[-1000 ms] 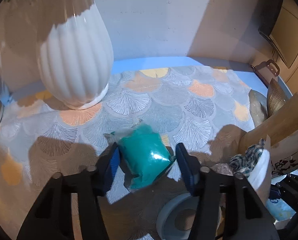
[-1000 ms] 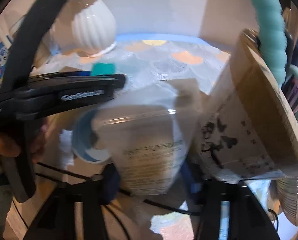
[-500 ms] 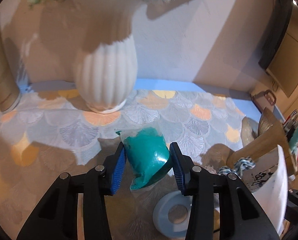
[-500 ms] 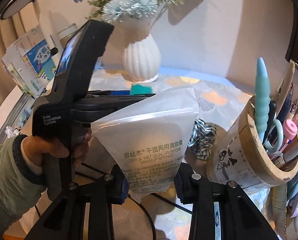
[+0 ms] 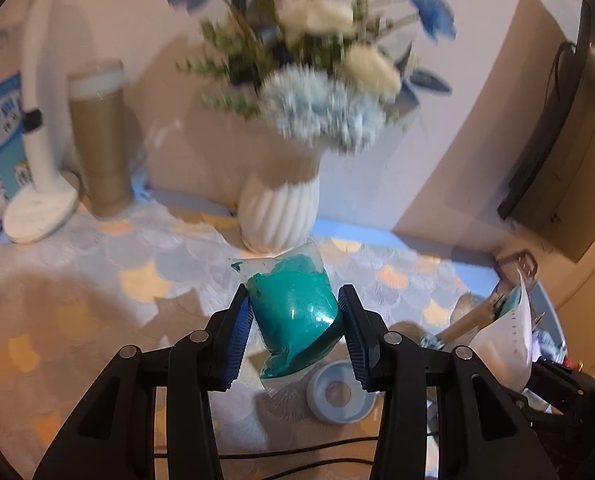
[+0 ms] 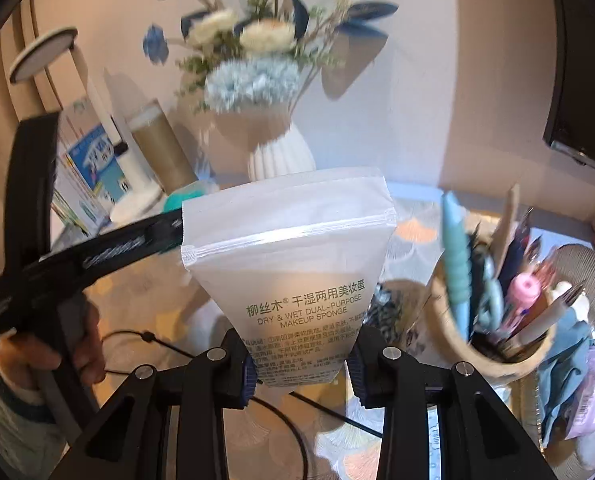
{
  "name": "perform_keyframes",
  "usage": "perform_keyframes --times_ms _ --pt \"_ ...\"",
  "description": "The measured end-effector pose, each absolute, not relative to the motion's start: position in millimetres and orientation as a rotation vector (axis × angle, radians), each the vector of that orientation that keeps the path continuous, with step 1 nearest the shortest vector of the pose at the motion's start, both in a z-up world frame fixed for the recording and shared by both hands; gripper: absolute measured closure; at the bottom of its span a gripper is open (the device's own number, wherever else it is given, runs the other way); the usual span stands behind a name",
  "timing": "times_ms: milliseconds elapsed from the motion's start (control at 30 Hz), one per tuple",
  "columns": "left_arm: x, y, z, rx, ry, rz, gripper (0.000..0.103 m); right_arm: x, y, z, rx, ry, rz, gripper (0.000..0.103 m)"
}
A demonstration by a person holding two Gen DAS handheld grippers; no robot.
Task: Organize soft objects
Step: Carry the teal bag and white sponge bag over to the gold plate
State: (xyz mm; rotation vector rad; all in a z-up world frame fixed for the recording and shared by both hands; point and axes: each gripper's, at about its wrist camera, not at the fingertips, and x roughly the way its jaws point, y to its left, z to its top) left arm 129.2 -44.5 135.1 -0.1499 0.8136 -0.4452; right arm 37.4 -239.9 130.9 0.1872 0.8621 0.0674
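Note:
My left gripper [image 5: 295, 330] is shut on a teal makeup sponge [image 5: 295, 312] in a clear wrapper and holds it above the patterned tablecloth [image 5: 97, 280]. My right gripper [image 6: 299, 364] is shut on the bottom of a frosted zip bag [image 6: 293, 264] printed "makeup sponge", held upright above the table. In the right wrist view the left gripper [image 6: 97, 256] reaches in from the left, its tip hidden behind the bag, with a bit of the teal sponge [image 6: 185, 196] showing. The bag's edge also shows in the left wrist view [image 5: 509, 340].
A white ribbed vase [image 5: 279, 212] with flowers stands at the back. A brown cylinder [image 5: 99, 140] and a white lamp base [image 5: 37, 208] stand back left. A tape roll [image 5: 339, 392] lies below the sponge. A pen holder [image 6: 497, 308] and checkered scrunchie [image 6: 385, 312] are right.
Both grippers rose and tilted up. My left gripper closed on the teal sponge and lifted it off the cloth. My right gripper kept hold of the bag.

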Motion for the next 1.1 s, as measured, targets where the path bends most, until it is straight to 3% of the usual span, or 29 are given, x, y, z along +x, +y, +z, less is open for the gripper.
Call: perform_keyframes --times_ms 233,433,633,833,1100 --pt "120.0 -52.1 198.5 -0.155 0.689 -0.487 0.063 22.9 -272.6 167.5 0.302 0.773 0.035 0.067" --pt "111.9 -115.1 255.6 -0.028 0.567 -0.665 0.063 10.8 -314.8 190.3 0.399 0.694 -0.049 0.067" --pt "105.6 -195.0 279.2 0.030 0.526 -0.873 0.063 -25.4 -380.4 208.5 0.450 0.596 -0.236 0.067" --pt "80.9 -290.2 267.7 0.199 0.554 -1.109 0.062 -71.1 -445.5 207.8 0.513 0.540 -0.466 0.067" --pt "46.3 -376.6 192.5 0.420 0.795 -1.240 0.062 -116.3 -495.8 186.3 0.542 0.570 -0.689 0.067"
